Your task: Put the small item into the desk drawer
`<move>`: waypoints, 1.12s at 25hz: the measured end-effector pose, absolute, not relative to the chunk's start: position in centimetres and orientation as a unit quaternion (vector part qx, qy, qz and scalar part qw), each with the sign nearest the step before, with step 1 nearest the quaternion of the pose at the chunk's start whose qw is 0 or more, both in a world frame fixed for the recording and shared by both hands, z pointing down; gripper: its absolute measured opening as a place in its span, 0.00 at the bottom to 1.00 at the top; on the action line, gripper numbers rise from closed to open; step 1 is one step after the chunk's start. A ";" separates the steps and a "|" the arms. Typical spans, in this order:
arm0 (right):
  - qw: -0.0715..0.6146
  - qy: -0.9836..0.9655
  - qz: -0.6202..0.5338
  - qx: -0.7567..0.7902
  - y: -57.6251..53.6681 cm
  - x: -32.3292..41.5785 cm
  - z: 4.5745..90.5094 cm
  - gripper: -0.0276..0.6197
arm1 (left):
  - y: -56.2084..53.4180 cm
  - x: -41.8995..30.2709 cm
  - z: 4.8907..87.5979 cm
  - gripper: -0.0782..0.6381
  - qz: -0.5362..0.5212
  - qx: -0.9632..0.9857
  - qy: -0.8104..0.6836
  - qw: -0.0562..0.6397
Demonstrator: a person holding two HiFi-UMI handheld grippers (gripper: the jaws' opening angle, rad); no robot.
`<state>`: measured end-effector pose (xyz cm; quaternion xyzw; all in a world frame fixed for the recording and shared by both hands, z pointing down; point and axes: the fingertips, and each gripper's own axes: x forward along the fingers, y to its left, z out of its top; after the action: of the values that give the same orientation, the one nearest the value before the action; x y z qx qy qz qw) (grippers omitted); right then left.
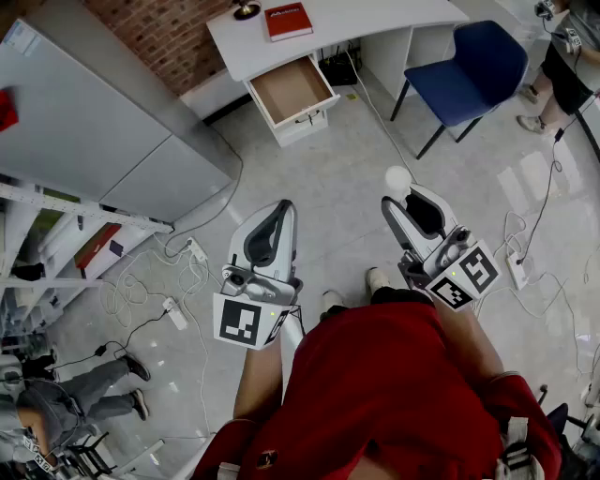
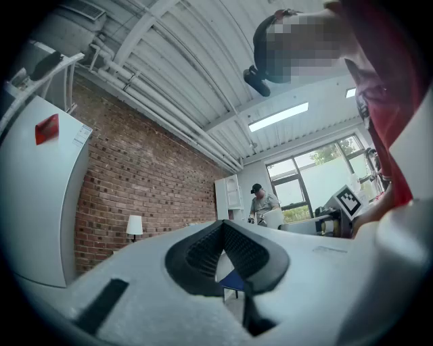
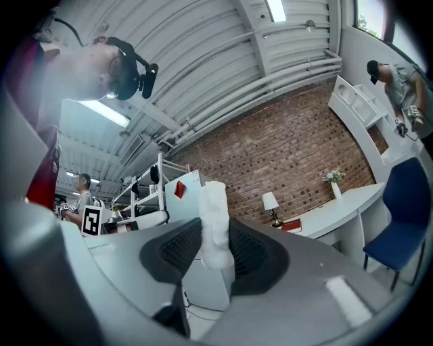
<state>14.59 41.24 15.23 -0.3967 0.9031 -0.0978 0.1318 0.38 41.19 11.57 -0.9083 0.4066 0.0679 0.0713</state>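
The red book (image 1: 288, 21) is lying on the white desk (image 1: 375, 17) at 12 o'clock in the head view, and its white lettering is coming through too small to read. The only other print is on the cubes (image 1: 242, 322) of the grippers, which are showing black-and-white square markers. In the left gripper view a red tag (image 2: 46, 128) is sitting on the grey cabinet (image 2: 40, 203) at 9 o'clock, with no words legible.

The right gripper (image 1: 405, 195) is pinching the small white item (image 1: 398, 178), which is poking up past the jaw tips, over the floor and well apart from the desk. The left gripper (image 1: 283, 212) is carrying nothing, its jaws pressed together at the tips.

Only the head view is showing the drawer (image 1: 291, 89), pulled out at 12 o'clock with its brown bottom showing. Only the right gripper view is catching the vase of flowers (image 3: 336, 188) on the desk at 3 o'clock.
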 end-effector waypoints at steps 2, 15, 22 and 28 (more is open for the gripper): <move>0.130 0.903 -0.097 -0.397 41.6 14.2 15.1 0.26 | 41.6 0.0 11.6 0.12 0.064 -0.908 0.408 0.066; 0.116 0.899 -0.109 -0.407 42.1 8.4 16.2 0.26 | 42.6 -6.6 12.9 0.12 0.077 -0.906 0.414 0.053; 0.103 0.899 -0.133 -0.405 40.8 5.6 17.6 0.26 | 41.4 -9.2 13.9 0.12 0.081 -0.903 0.421 0.037; 0.101 0.896 -0.145 -0.406 37.1 4.7 18.3 0.26 | 38.2 -10.4 14.6 0.12 0.075 -0.902 0.424 0.038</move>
<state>4.66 37.07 18.28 -0.4065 0.8964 -0.1453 0.1009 -10.35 38.22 14.65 -0.9016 0.4243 0.0746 0.0380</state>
